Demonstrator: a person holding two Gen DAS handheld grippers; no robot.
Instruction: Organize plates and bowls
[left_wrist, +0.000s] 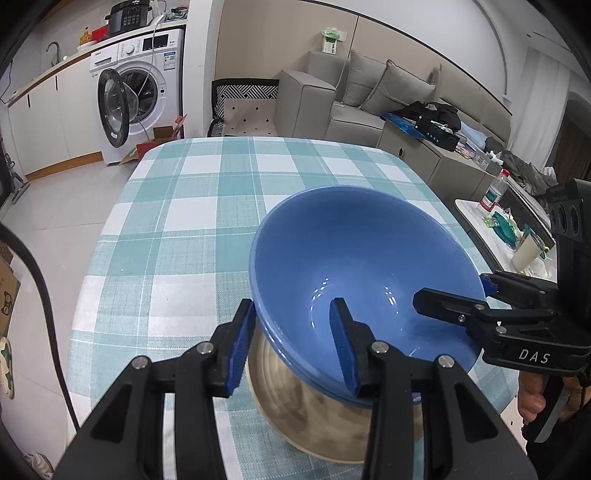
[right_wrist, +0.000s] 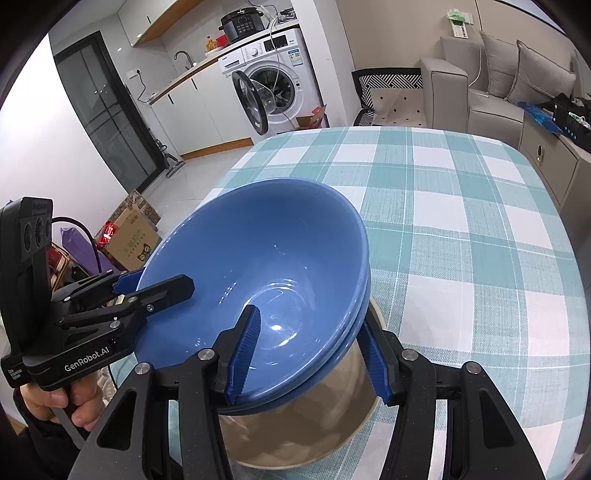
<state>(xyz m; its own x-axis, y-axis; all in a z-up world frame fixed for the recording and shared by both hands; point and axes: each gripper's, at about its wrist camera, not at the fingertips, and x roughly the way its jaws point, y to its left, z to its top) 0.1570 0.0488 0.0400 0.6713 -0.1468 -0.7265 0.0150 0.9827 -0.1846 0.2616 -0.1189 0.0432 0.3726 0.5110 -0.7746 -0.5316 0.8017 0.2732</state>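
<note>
Two nested blue bowls (left_wrist: 351, 251) (right_wrist: 258, 251) tilt over a tan bowl (left_wrist: 314, 417) (right_wrist: 295, 432) near the front edge of the checked table (left_wrist: 184, 221) (right_wrist: 461, 221). The tan bowl looks blurred; whether the blue bowls rest in it I cannot tell. My left gripper (left_wrist: 291, 306) (right_wrist: 155, 282) is shut on the blue bowls' left rim, one finger inside and one outside. On the opposite rim my right gripper (right_wrist: 310, 317) (left_wrist: 450, 288) grips the same way.
A side table (left_wrist: 476, 214) with a bottle and cups stands to the right. A sofa (left_wrist: 369, 96) and a chair lie beyond the table's far edge. A washing machine (right_wrist: 273, 85) with its door open and cardboard boxes (right_wrist: 133, 236) are on the left floor.
</note>
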